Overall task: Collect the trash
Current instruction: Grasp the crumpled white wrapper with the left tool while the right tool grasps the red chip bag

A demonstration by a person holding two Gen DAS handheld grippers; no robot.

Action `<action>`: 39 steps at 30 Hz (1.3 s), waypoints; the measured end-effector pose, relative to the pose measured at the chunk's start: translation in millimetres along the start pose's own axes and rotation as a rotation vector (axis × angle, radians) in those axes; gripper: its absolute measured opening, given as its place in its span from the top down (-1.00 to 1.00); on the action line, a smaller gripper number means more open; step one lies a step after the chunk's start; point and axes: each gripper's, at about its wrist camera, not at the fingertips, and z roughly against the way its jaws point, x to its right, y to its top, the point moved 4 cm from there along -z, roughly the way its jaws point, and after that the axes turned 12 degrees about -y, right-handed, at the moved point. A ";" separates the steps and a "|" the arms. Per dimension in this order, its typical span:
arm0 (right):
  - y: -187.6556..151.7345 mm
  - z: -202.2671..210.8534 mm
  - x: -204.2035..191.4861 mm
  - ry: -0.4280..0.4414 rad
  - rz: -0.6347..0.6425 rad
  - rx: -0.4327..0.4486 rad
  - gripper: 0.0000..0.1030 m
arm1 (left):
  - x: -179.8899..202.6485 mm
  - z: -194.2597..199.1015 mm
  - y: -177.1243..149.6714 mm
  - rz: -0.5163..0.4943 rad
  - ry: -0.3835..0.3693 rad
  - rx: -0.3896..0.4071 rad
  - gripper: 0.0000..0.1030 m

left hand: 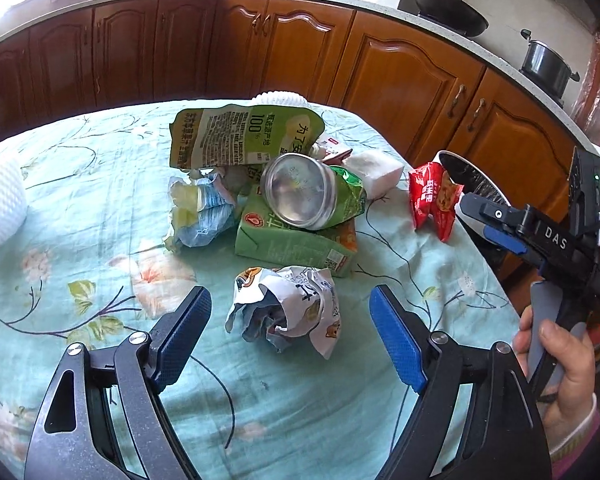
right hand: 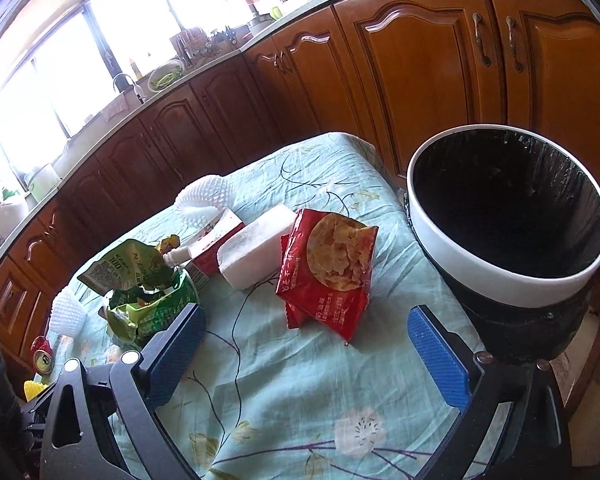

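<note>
- While both tools stand over the table, neither has hold of anything: the left gripper [left hand: 290, 330] has its blue-padded jaws spread wide to either side of a crumpled white printed paper wrapper [left hand: 286, 312], pads clear of it; the right gripper [right hand: 306, 350] is likewise wide open and empty, with bare cloth between its fingers.
- Trash location: the wrapper lies nearest the left tool. Behind it sits a heap: a green drink carton [left hand: 296, 240], a clear plastic cup on its side [left hand: 298, 192], a large green foil pouch [left hand: 246, 136] and a crumpled pale-blue packet [left hand: 200, 216].
- A red biscuit packet [right hand: 326, 268] lies just ahead of the right gripper, near the white-rimmed bin with black liner [right hand: 508, 280] at the table's edge.
- Step in hand, as judged: grasping the wrapper. Advice: lower the left jaws until the pads bracket its bulk, close squarely across the middle, and avoid pinching the cloth underneath.
- Risk: loose paper may slip free if only an edge is caught.
- Surface: a wrinkled pale-green floral tablecloth [left hand: 100, 208]; white foam fruit netting [left hand: 2, 204] lies at its left side.
- Room: brown wooden kitchen cabinets [left hand: 400, 76] under a pale countertop, with a dark wok [left hand: 448, 12] and steel pot [left hand: 546, 64] at the far right; bright windows beyond.
</note>
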 end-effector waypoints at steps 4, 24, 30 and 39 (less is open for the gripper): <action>8.8 -17.0 -0.8 -0.006 -0.001 -0.017 -0.95 | -3.3 -5.7 0.6 -0.006 0.005 -0.006 -0.48; 4.0 14.4 0.8 0.048 0.024 0.031 0.91 | 27.2 -7.3 3.1 -0.078 -0.109 -0.031 0.31; -0.9 37.6 15.3 0.054 0.004 0.057 0.91 | 42.4 -3.4 12.0 -0.101 -0.141 -0.013 0.31; -2.9 67.0 48.2 0.028 -0.045 0.096 0.91 | 70.0 -13.9 21.0 -0.133 -0.195 -0.018 0.31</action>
